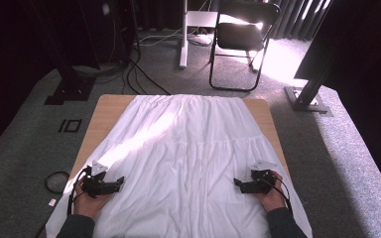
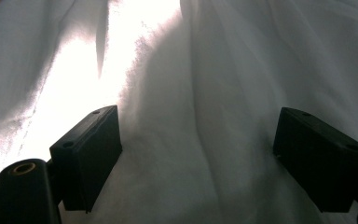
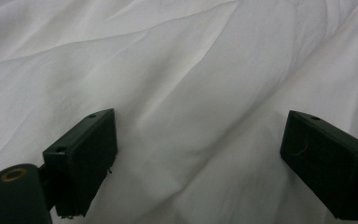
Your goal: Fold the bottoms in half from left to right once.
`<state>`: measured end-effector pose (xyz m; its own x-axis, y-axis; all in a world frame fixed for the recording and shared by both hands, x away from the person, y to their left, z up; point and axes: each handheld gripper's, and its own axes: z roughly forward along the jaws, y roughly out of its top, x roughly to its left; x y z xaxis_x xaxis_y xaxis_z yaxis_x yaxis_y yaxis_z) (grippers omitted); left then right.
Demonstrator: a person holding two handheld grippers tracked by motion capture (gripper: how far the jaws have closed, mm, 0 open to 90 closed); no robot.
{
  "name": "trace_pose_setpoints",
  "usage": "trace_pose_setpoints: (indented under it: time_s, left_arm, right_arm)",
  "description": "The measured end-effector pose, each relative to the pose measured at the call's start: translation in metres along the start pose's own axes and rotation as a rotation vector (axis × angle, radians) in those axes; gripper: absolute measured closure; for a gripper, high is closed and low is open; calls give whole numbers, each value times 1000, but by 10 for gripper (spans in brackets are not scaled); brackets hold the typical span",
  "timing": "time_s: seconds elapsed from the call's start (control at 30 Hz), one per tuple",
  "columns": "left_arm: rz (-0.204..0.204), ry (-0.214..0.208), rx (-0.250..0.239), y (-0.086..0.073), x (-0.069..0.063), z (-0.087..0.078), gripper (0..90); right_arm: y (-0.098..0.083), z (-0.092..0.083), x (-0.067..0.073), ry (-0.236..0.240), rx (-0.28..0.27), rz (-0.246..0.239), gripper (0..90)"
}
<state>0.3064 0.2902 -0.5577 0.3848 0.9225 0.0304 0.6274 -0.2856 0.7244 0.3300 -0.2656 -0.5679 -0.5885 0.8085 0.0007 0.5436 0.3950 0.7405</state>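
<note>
White cloth (image 1: 188, 148), thin and creased, spread over the wooden desk (image 1: 101, 111), near hem running off toward me. My left gripper (image 1: 119, 182) rests on its near left part, my right gripper (image 1: 238, 183) on the near right; both point inward, jaws wide, nothing pinched. In both gripper views only loose fabric lies between the jaws.

Risk: closing here may catch a single ridge, or more layers than wanted, and drag the whole sheet askew; uneven pulls would bunch the middle.

Hard to read: sun glare washes out the left side; probably a garment, though its edges near me are cut off.
</note>
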Motion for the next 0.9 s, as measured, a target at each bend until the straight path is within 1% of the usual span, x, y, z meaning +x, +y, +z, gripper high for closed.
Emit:
trace_pose_setpoints:
  time_s: [0.13,0.17,0.2,0.23,0.27,0.3,0.33,0.37,0.4,0.47,0.5,0.53,0.57,0.6,0.67,0.73,0.77,0.8,0.83,0.9]
  left_arm:
    - [-9,14,0,0,-2,-1,188]
    - [-13,25,13,1,-4,-3,188]
    - [0,41,11,1,-6,-4,210]
    - [14,76,13,1,-8,-6,199]
    - [14,102,5,2,-8,-10,179]
    - [11,114,-7,2,-6,-15,170]
    - [1,130,-17,3,-2,-21,159]
    - [-14,158,-26,3,3,-27,146]
    - [-31,170,-37,2,10,-33,139]
    - [-91,196,-48,-1,27,-42,122]
    - [-116,196,-43,-4,35,-44,122]
    - [-136,211,-34,-7,42,-46,120]
    - [-140,221,-19,-10,46,-46,116]
    - [-148,212,-9,-12,50,-45,115]
    - [-161,181,4,-16,54,-41,103]
    - [-155,170,38,-19,57,-33,85]
    - [-147,157,56,-20,57,-29,74]
    - [-135,162,70,-20,56,-25,70]
    - [-131,153,68,-20,56,-24,54]
    - [-122,155,74,-19,56,-23,45]
  right_arm:
    - [0,0,0,-2,0,2,101]
    - [0,0,1,-5,0,6,102]
    - [0,0,1,-6,-1,5,107]
    - [0,0,1,-6,-2,6,107]
    - [0,0,1,-6,-2,6,108]
    - [0,0,1,-7,-2,7,111]
    - [0,0,1,-10,-3,9,116]
    - [0,0,1,-12,-3,12,117]
    - [0,0,2,-12,-3,12,117]
    - [0,0,2,-12,-3,12,118]
    - [0,0,1,-12,-3,12,117]
    - [0,0,2,-12,-3,13,118]
    - [0,0,1,-12,-3,12,118]
    - [0,0,1,-12,-3,12,118]
    - [0,0,2,-12,-3,13,117]
    - [0,0,2,-12,-3,13,118]
    - [0,0,1,-12,-3,12,117]
    - [0,0,1,-13,-3,13,118]
    - [0,0,1,-13,-3,12,118]
    - [0,0,1,-12,-4,12,118]
